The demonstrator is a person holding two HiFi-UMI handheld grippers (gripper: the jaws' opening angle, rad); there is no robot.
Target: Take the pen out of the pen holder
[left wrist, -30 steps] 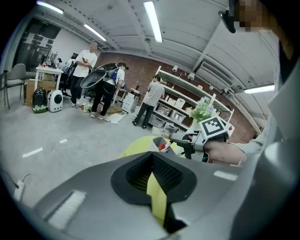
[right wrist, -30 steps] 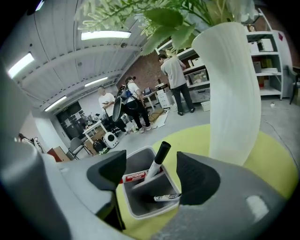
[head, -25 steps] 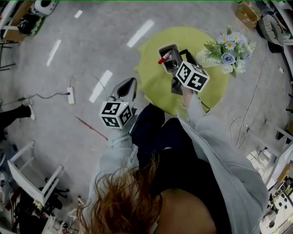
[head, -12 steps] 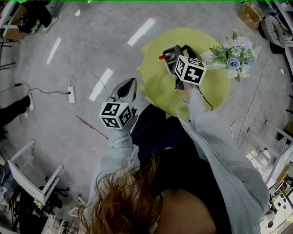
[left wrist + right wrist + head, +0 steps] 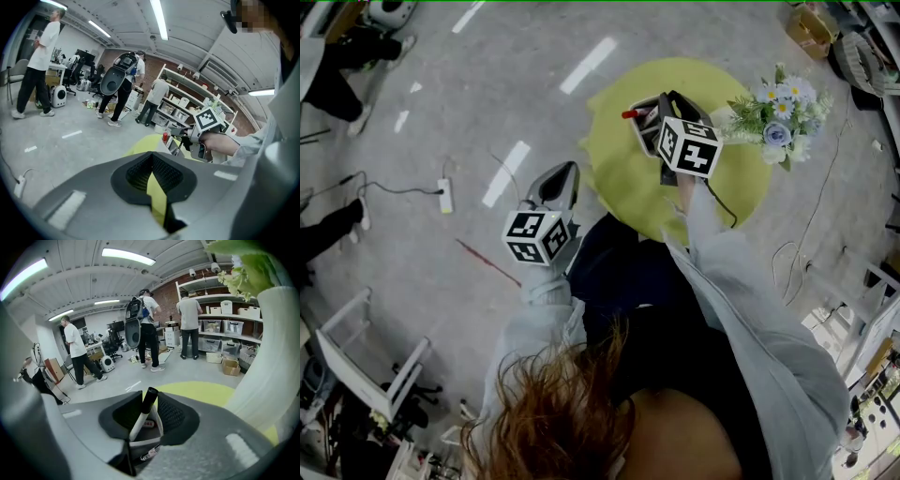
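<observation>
Concrete floor point(image 5: 441, 103) spreads all round the yellow-green round table point(image 5: 619, 164), where a vase of flowers point(image 5: 773, 122) stands near the pen holder point(image 5: 146, 442). My left gripper point(image 5: 151, 164) hangs out over the floor, jaws pressed together on nothing. My right gripper point(image 5: 149, 397) is at the holder; its jaws have just been closing and now clasp the black-capped pen point(image 5: 143, 416), whose lower end sits inside. I judge the grasp made; next comes a straight lift along the pen, without tipping the holder.

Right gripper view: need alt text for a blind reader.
The right gripper, its jaws just now closing, clamps a white pen with a black cap that stands in a pen holder on a yellow table. A white vase rises at right; people stand behind.
</observation>
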